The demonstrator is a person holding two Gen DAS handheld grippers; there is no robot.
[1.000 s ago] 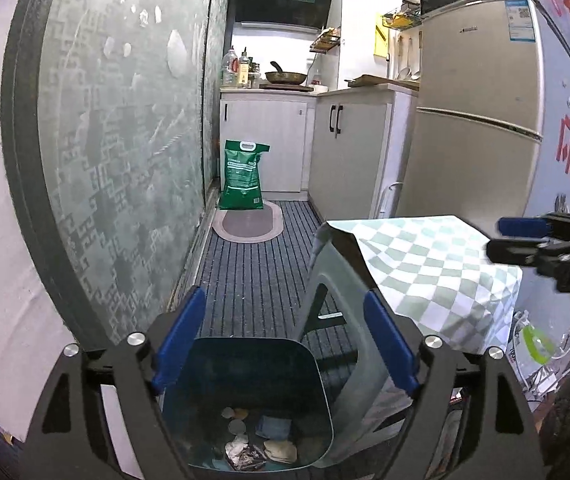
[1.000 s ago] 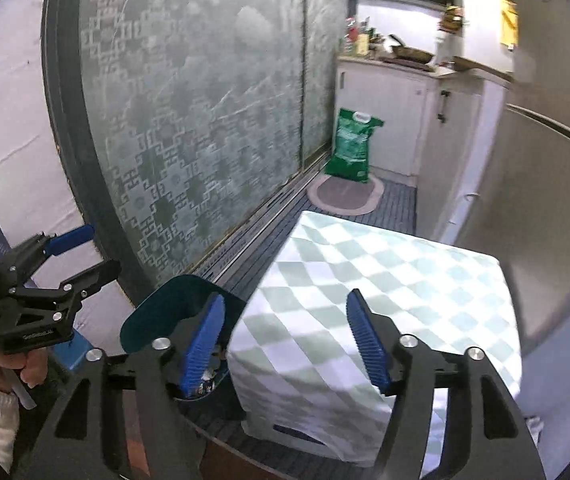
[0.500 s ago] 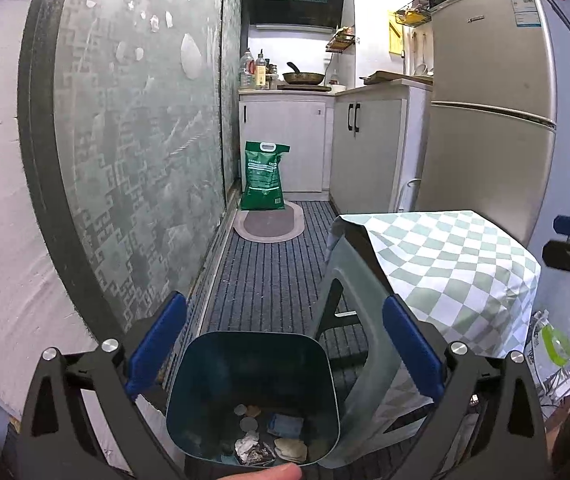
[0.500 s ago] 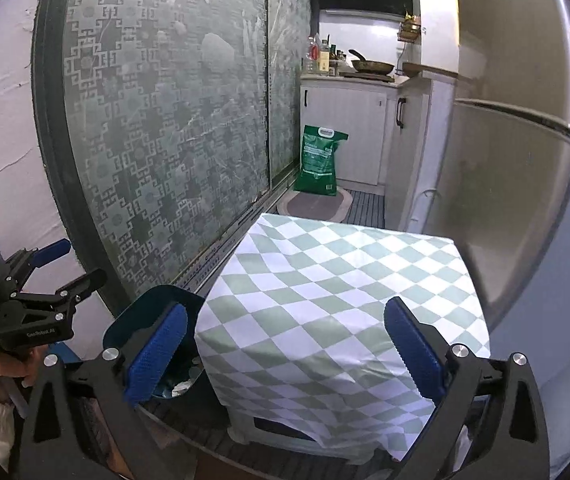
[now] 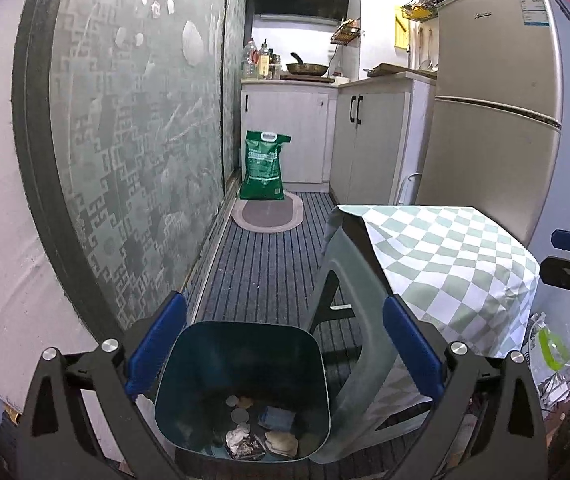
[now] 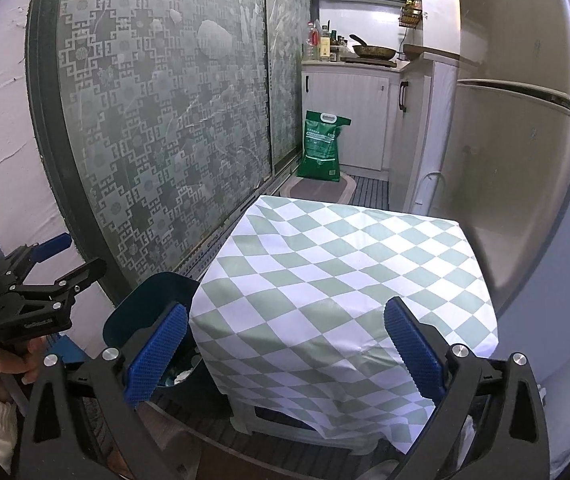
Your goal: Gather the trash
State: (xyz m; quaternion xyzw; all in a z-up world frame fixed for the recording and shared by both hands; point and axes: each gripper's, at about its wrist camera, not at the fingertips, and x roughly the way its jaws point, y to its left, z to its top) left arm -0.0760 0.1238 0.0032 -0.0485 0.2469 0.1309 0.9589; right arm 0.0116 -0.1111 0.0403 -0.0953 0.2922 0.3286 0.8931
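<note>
**Both grippers wide open, trash already in the bin**

You are facing a narrow kitchen. A frosted patterned door (image 5: 137, 160) runs down the left wall, a fridge (image 5: 493, 112) stands on the right, and white cabinets (image 5: 285, 132) close off the far end. A dark striped mat (image 5: 269, 272) covers the floor, with a green sack (image 5: 263, 166) standing on a small oval rug (image 5: 267, 216) by the cabinets.

Nearer to you, a stool (image 5: 349, 300) sits under a green-and-white checked cloth (image 6: 345, 280) (the cloth hangs down over its sides). Just beside the stool, on the door side, is the teal bin (image 5: 241, 384). It stands upright and open on the floor.

Your left gripper (image 5: 283, 356) hangs above the bin, its blue fingers (image 5: 157, 344) spread to either side of the rim without touching it; they have just been opening, and nothing is gripped. Your right gripper (image 6: 285, 360) is over the stool's near edge, its fingers (image 6: 413, 352) likewise just opened wide and holding nothing.

The trash (image 5: 257, 432) lies at the bottom of the bin: crumpled wrappers, a blue scrap and a few round pieces.
</note>
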